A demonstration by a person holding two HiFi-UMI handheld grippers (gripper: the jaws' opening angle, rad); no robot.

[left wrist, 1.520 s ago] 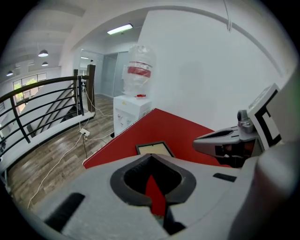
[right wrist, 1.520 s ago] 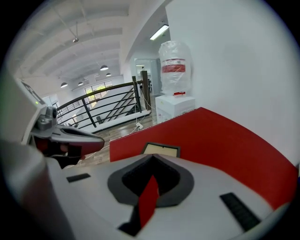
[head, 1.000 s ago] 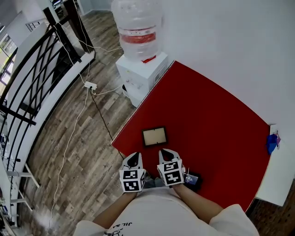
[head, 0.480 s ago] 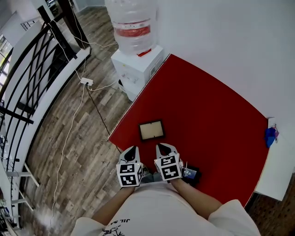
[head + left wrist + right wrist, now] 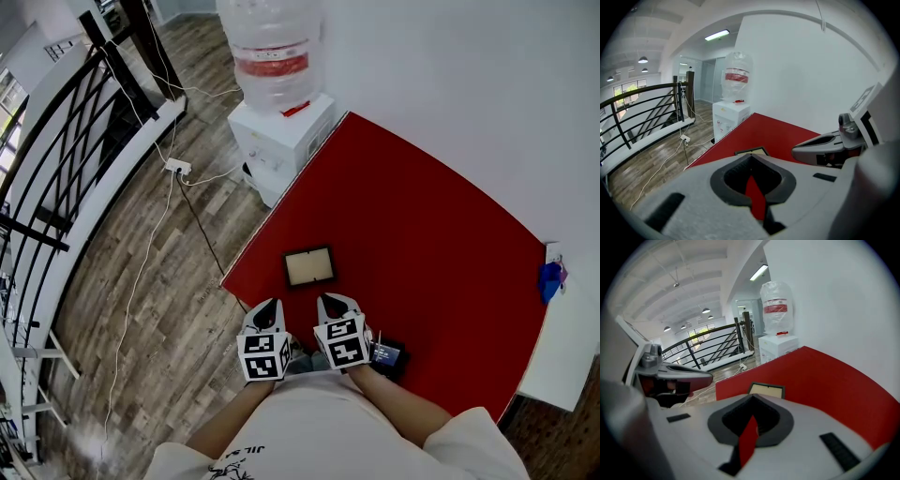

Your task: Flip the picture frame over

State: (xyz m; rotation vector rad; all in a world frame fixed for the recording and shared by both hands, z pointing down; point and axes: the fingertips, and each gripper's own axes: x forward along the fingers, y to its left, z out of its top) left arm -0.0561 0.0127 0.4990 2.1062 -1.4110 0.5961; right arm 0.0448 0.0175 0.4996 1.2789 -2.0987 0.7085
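The left gripper (image 5: 271,306) and the right gripper (image 5: 331,298) both have their jaws pressed together with nothing between them. They sit side by side at the near edge of the red table (image 5: 427,234), close to the person's body. Both forearms reach forward, and the tips slant down and away. The picture frame (image 5: 309,267) lies flat on the table just beyond the tips, near its left edge, pale side up. A small dark device (image 5: 387,354) lies just right of the right gripper. A water dispenser (image 5: 279,141) stands beyond the table's far left corner.
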